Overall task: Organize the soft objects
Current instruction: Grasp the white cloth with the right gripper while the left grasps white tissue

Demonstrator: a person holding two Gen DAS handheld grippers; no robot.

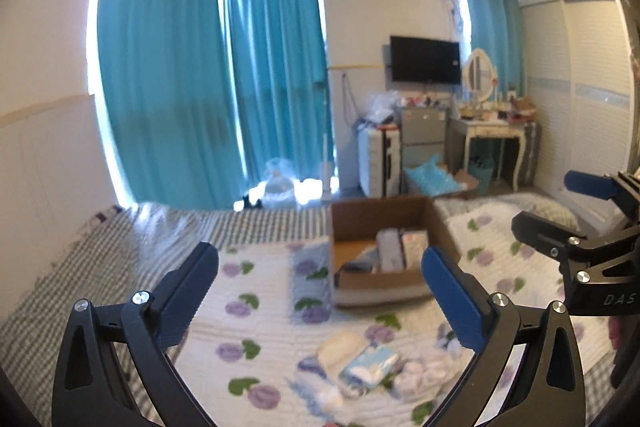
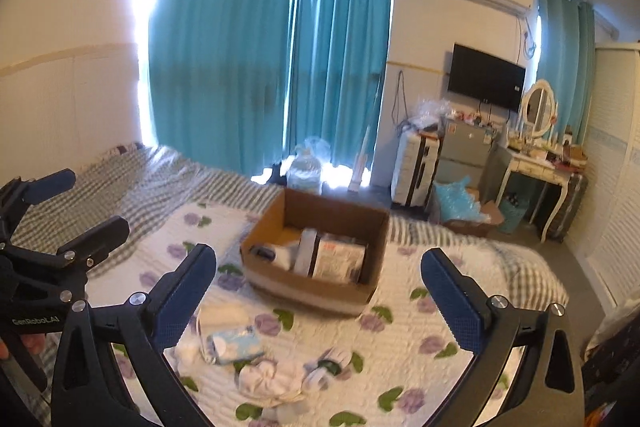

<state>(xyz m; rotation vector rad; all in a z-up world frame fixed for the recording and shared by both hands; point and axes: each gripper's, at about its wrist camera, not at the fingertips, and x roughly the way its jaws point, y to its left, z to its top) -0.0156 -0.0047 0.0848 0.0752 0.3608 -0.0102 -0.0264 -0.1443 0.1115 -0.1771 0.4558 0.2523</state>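
Note:
A brown cardboard box [image 1: 436, 223] [image 2: 276, 215] sits open on the floral quilt and holds a few packs. Near me lie loose soft items: a light-blue tissue pack [image 1: 370, 367] [image 2: 236, 341], a cream folded cloth [image 1: 340, 347] [image 2: 220, 315], and white bunched socks or cloths [image 1: 416, 373] [image 2: 272, 377]. My left gripper [image 1: 320, 279] is open and empty above the quilt, short of the box. My right gripper [image 2: 318, 283] is open and empty, above the items. Each gripper shows in the other's view, the right one [image 1: 560, 211] and the left one [image 2: 80, 203].
The bed has a floral quilt [image 2: 420, 327] over a checked sheet [image 1: 80, 267]. Beyond it are teal curtains [image 1: 180, 87], a plastic bag [image 1: 280, 183], a white suitcase [image 2: 414, 167], a small fridge [image 2: 464, 151], a dressing table [image 2: 540, 163] and a wardrobe [image 1: 580, 99].

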